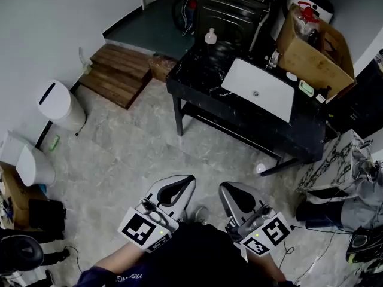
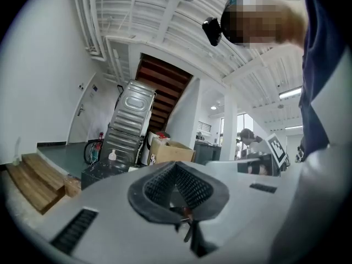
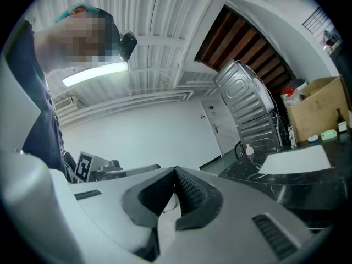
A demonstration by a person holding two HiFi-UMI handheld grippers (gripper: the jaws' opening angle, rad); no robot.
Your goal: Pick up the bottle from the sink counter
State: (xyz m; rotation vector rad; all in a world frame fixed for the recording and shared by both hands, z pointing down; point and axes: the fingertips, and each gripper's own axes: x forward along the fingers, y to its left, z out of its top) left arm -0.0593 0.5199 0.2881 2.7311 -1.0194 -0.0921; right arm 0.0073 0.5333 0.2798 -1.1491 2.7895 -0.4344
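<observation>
- Your left gripper (image 1: 181, 183) and right gripper (image 1: 226, 189) sit low in the head view, side by side, close to your body, over the grey floor (image 1: 131, 154).
- Left gripper: jaws together, nothing between them.
- Right gripper: jaws together too, nothing held.
- The bottle (image 1: 210, 37), a small pale pump bottle, stands upright at the far left corner of the black marbled sink counter (image 1: 197, 70), well apart from both grippers.
- A white sink basin (image 1: 260, 88) is set in the counter, right of the bottle.
- A cardboard box (image 1: 311, 55) sits at the counter's far right end.
- Wooden steps (image 1: 119, 70) lie left of the counter, with a white bin (image 1: 60, 103) further left.
</observation>
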